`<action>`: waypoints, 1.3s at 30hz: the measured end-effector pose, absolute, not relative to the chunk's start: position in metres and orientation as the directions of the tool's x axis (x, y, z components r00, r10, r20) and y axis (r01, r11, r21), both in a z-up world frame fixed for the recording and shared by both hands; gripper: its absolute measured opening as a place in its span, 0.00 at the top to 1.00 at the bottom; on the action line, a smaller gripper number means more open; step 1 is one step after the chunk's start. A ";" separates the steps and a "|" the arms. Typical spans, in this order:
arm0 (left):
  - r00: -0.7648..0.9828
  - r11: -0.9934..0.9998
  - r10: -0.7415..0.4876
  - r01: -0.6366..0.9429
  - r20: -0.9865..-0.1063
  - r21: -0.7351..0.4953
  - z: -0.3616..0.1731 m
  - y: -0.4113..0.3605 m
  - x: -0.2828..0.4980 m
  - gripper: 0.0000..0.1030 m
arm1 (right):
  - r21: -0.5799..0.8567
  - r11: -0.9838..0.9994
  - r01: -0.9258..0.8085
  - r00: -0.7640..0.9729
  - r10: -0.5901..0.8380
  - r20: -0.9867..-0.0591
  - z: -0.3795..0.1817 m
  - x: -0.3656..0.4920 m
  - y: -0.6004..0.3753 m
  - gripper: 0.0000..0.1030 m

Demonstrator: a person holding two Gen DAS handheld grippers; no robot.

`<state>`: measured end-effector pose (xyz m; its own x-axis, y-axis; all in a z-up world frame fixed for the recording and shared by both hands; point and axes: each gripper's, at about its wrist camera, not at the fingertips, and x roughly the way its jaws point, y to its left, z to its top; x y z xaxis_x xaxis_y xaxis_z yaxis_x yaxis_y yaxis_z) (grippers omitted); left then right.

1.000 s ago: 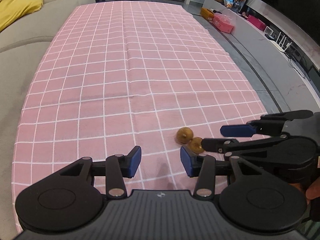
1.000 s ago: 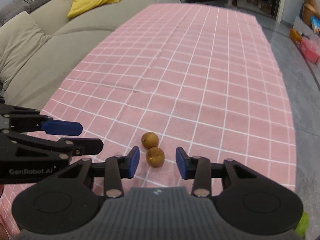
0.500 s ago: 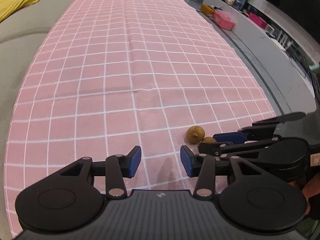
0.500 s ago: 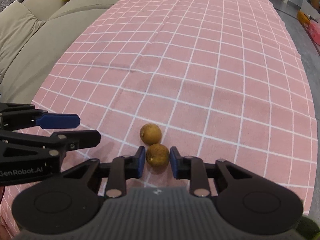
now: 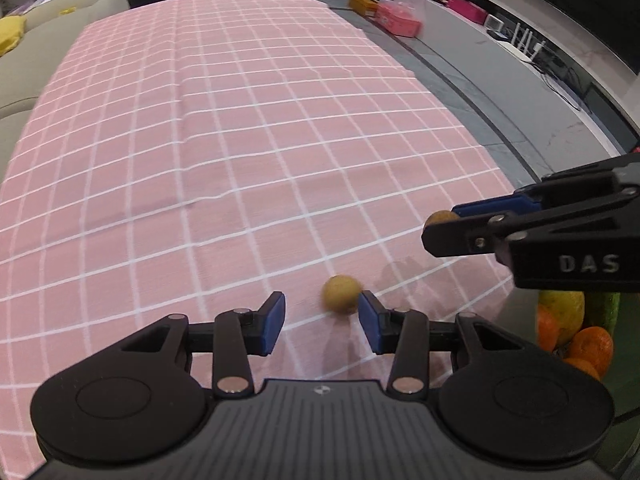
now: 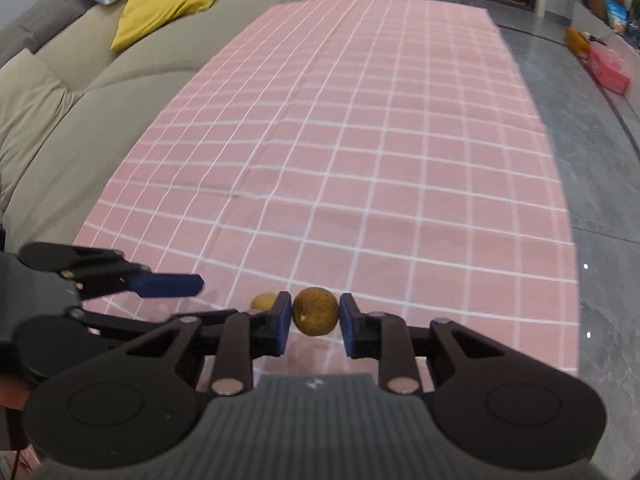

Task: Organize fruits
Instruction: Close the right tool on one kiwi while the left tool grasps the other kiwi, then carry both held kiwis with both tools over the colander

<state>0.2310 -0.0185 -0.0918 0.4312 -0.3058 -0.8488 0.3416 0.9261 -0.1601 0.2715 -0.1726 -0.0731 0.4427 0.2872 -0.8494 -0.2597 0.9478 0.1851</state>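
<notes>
Two small brown fruits, one per gripper. Left wrist view: my left gripper (image 5: 322, 322) has its jaws closing around the loose fruit (image 5: 341, 294), which sits on the pink checked cloth (image 5: 240, 140) at the near edge, touching the right pad, gap at the left pad; not gripped yet. Right gripper (image 5: 448, 226), just beyond that fruit, holds the other one off the cloth. A fruit pile (image 5: 576, 332) sits off the cloth's near right edge.

Right wrist view: my right gripper (image 6: 315, 318) is clamped on the held fruit (image 6: 315, 317), above the cloth's near edge. Step: pick-up. Next, I judge, finish closing left, then carry both to the pile.
</notes>
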 end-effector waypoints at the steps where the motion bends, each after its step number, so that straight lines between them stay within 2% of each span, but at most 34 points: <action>1: 0.420 0.925 -0.309 0.341 -0.853 -0.167 -0.094 -0.022 0.233 0.58 | 0.187 0.948 -0.256 0.445 0.287 -0.848 -0.072 0.270 -0.175 0.79; 2: 0.407 0.926 -0.307 0.336 -0.860 -0.171 -0.097 -0.024 0.235 0.62 | 0.189 0.949 -0.253 0.445 0.288 -0.848 -0.071 0.270 -0.178 0.79; 10: 0.399 0.943 -0.295 0.265 -0.868 -0.199 -0.111 -0.031 0.245 0.63 | 0.213 0.951 -0.224 0.446 0.294 -0.845 -0.070 0.263 -0.193 0.79; 13: 0.399 0.945 -0.292 0.257 -0.869 -0.200 -0.111 -0.033 0.247 0.70 | 0.214 0.953 -0.215 0.449 0.291 -0.845 -0.069 0.262 -0.197 0.78; 19: 0.408 0.946 -0.291 0.260 -0.865 -0.195 -0.104 -0.031 0.244 0.71 | 0.223 0.952 -0.210 0.461 0.298 -0.836 -0.065 0.258 -0.199 0.78; 23: 0.433 0.947 -0.280 0.273 -0.857 -0.172 -0.084 -0.034 0.239 0.71 | 0.222 0.951 -0.215 0.488 0.301 -0.819 -0.056 0.253 -0.200 0.78; 31: 0.558 0.940 -0.277 0.326 -0.783 -0.100 -0.018 -0.044 0.217 0.71 | 0.165 0.963 -0.214 0.593 0.262 -0.762 -0.018 0.226 -0.203 0.79; 39: 0.645 0.937 -0.304 0.336 -0.701 -0.097 0.034 -0.048 0.174 0.71 | 0.098 0.972 -0.213 0.698 0.221 -0.681 0.022 0.170 -0.214 0.79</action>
<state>0.1741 -0.0484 0.0342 0.6450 -0.3038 -0.7012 0.3360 0.9369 -0.0968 0.1699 -0.2136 0.0216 0.6980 0.2212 -0.6811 -0.2125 0.9722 0.0979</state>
